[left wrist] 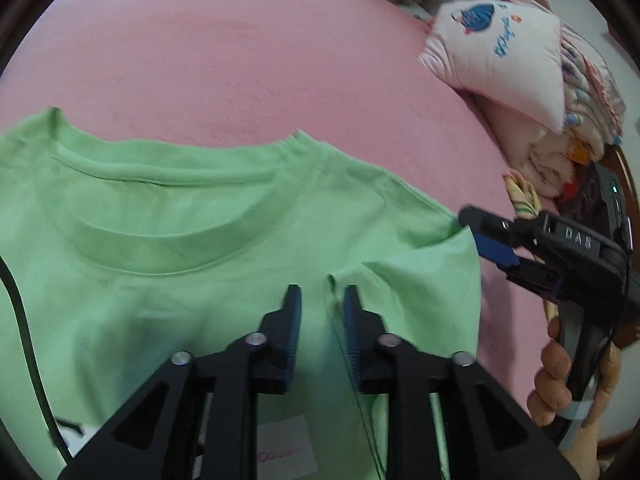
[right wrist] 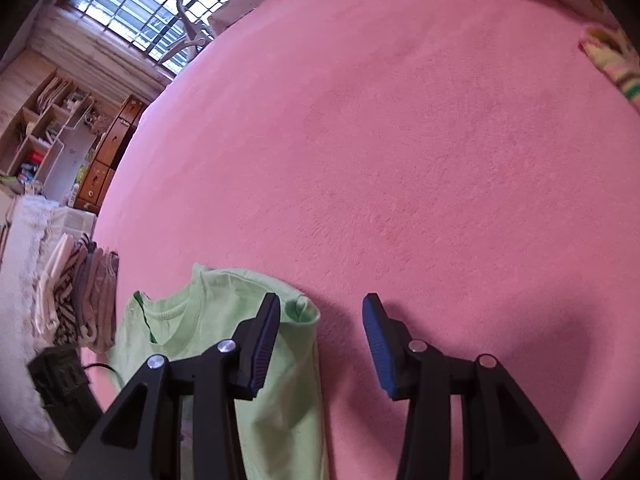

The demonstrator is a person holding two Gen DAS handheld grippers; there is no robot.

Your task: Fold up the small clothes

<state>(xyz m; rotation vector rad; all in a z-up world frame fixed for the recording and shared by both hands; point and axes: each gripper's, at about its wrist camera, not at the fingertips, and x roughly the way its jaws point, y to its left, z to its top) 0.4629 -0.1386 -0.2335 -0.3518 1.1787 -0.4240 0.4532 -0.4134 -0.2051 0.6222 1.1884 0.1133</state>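
Green shirt (left wrist: 192,240) flat on pink blanket (left wrist: 224,52). Left gripper (left wrist: 319,300) over shirt, jaws narrowly apart, empty. Right gripper (right wrist: 320,316) at sleeve edge, half-open, gripping nothing.

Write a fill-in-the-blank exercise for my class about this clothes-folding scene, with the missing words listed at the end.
1. The T-shirt lying on the bed is light ____.
2. It rests on a ____ blanket.
3. The left gripper hangs over the T-shirt with its jaws ____, gripping no cloth.
4. The white pillow bears a ____ balloon picture.

Missing words: green; pink; open; blue
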